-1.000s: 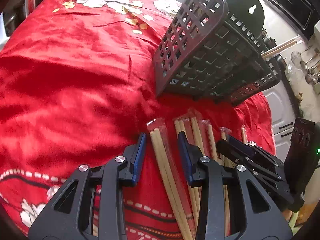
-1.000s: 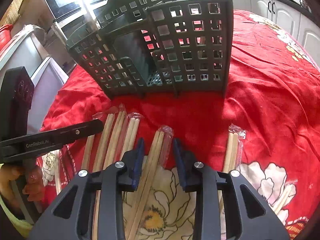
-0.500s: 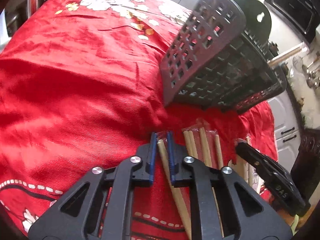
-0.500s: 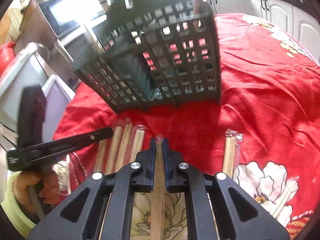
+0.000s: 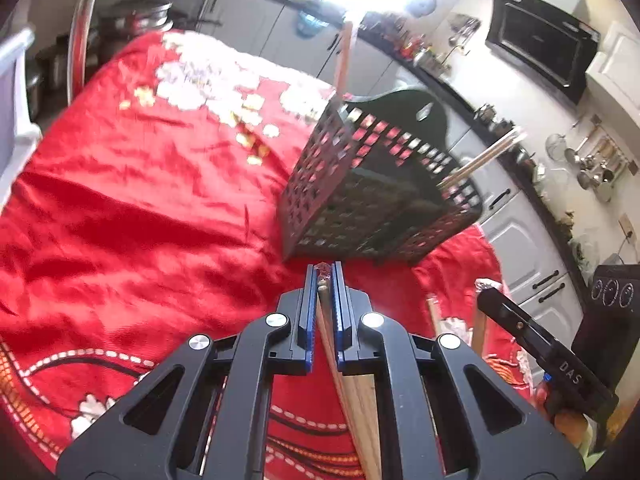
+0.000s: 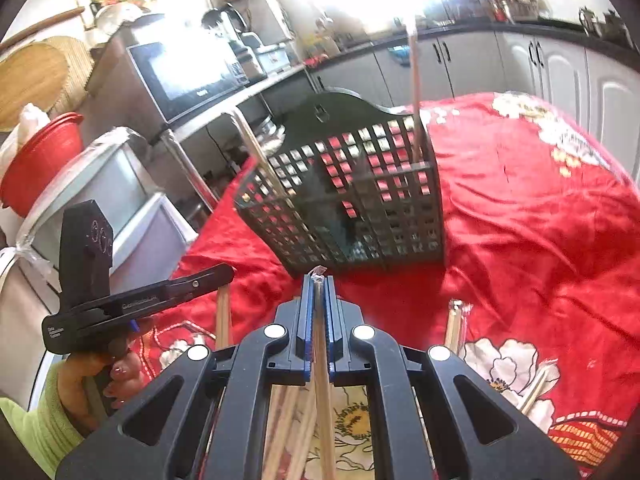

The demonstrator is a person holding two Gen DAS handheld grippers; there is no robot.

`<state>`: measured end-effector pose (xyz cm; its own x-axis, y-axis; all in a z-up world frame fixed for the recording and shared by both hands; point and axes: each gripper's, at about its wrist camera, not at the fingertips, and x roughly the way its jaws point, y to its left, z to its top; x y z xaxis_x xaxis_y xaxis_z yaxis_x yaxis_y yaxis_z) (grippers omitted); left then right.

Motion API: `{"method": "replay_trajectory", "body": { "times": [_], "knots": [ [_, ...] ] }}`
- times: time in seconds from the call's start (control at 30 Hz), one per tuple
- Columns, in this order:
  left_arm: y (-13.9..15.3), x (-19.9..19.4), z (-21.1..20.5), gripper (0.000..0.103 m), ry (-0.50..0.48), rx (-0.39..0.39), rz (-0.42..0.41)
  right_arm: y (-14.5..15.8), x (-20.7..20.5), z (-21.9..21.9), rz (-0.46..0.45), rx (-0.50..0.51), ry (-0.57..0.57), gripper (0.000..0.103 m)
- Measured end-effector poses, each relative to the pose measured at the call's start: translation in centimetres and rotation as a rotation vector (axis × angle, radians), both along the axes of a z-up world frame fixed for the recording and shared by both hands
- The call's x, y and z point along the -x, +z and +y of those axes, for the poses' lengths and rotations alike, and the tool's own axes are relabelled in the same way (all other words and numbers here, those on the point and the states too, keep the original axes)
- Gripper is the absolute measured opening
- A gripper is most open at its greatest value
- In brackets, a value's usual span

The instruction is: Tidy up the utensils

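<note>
A second ago both grippers stood open over wrapped chopsticks lying on the red cloth (image 5: 140,208). Now the left gripper (image 5: 323,280) and right gripper (image 6: 318,284) are each clamped on a wrapped pair (image 5: 352,392) (image 6: 322,380), lifted, tilted down toward the black basket (image 6: 360,200) just beyond.

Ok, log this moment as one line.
left tongs: shut on wrapped chopsticks | right tongs: shut on chopstick pair | black basket: ahead, holds chopsticks
</note>
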<state>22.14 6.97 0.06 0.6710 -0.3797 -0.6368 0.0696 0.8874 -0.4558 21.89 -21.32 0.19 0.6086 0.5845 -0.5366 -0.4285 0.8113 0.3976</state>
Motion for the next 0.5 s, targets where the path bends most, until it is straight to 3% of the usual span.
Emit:
{"method": "replay_trajectory", "body": {
  "times": [0.2,0.5],
  "knots": [
    [2.7,1.9,-0.6,0.004,-0.005,-0.025,-0.103,2.1,1.5,-0.1,-0.066,-0.019,0.006,0.005],
    [5.4,4.1,-0.8,0.003,-0.01,-0.02,-0.192,4.4,3.3,-1.0,-0.161,-0.034,-0.016,0.005]
  ]
}}
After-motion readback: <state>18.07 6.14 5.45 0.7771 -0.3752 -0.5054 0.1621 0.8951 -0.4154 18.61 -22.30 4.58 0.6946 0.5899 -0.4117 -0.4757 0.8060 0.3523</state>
